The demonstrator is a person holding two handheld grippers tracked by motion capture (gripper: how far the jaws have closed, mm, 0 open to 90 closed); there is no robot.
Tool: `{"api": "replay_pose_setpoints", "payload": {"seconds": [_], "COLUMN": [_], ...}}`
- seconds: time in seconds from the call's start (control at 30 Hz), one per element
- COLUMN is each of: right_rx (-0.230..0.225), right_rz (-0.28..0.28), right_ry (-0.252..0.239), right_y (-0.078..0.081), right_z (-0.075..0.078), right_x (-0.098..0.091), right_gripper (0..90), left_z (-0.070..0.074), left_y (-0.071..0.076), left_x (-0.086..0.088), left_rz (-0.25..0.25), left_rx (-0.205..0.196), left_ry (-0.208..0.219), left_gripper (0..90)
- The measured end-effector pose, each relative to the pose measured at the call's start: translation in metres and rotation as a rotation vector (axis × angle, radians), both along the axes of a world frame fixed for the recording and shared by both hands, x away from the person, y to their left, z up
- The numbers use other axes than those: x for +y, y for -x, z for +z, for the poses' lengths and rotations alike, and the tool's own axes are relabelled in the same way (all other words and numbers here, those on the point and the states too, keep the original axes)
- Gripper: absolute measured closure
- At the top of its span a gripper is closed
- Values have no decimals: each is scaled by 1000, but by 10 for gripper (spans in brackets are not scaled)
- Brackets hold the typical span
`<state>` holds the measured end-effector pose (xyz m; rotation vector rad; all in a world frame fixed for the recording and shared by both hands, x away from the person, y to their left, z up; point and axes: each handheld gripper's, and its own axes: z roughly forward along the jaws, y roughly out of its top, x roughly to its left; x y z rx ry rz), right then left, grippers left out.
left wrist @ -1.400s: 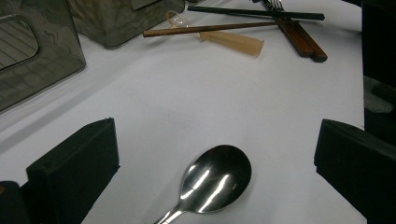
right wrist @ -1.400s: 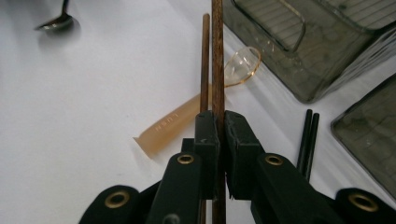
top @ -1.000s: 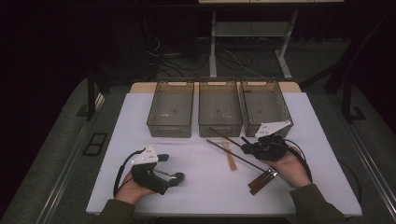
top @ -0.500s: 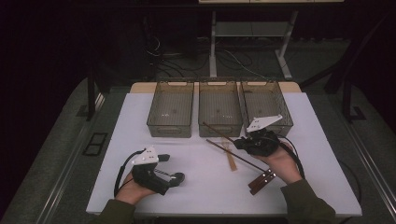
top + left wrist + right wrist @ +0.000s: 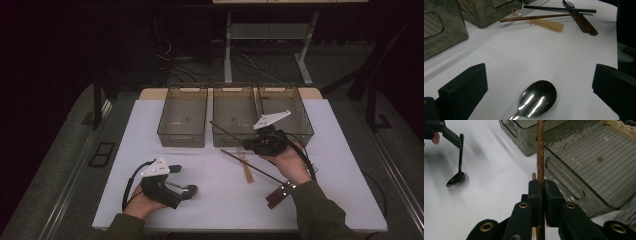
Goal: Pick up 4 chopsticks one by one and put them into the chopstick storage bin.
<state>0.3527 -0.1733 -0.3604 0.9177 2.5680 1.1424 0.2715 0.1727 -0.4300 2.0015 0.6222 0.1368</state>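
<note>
1. High view: the right gripper (image 5: pixel 248 144) pinches a brown chopstick (image 5: pixel 227 129) lifted off the white table (image 5: pixel 350 165), just before the middle bin (image 5: pixel 235 112). Behind it sits the right bin (image 5: pixel 300 125), with the left bin (image 5: pixel 182 120) farther across. Under its hand lie a second chopstick (image 5: pixel 250 166), a pale translucent utensil (image 5: pixel 246 170) and a wooden-handled fork (image 5: pixel 279 194). The left gripper (image 5: pixel 186 181) rests well apart, near the table's front.
2. Left gripper view: its jaws stand spread, with a metal spoon (image 5: pixel 536 98) bowl lying between them, pads not pressing it. Ahead lie the crossed chopsticks and fork (image 5: pixel 580 17).
3. Right gripper view: the jaws are pressed together on the chopstick (image 5: pixel 540 157), which points up over the bin's rim (image 5: pixel 564 178). The spoon (image 5: pixel 455 178) is off to its side.
</note>
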Motion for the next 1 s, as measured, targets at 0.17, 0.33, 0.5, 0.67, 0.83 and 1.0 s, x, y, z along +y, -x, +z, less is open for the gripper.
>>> {"api": "replay_pose_setpoints", "payload": {"seconds": [0.17,0.33,0.5,0.67,0.83,1.0], "right_rx": [-1,14,21,31,33,45], "right_rz": [-1,-9,-21,-31,-45,-67], "right_ry": [11,-2,-7,-3,-11,-7], "right_y": [-9,-18,-28,-38,-46,-54], "right_z": [3,7,11,14,18,23], "right_x": [8,15,21,26,30,35], "right_gripper": [844,844,844,844,844,844], "left_z": [-1,-3,-3,-2,-2,-1], "left_y": [0,-1,0,0,0,0], "left_x": [0,-1,-1,-1,-1,-1], "left_rz": [4,-6,-9,-16,-16,-22], "left_rx": [-9,-12,-12,-18,-14,-12], "left_ry": [1,-15,-11,-20,-15,-20], "left_gripper": [0,0,0,0,0,0]}}
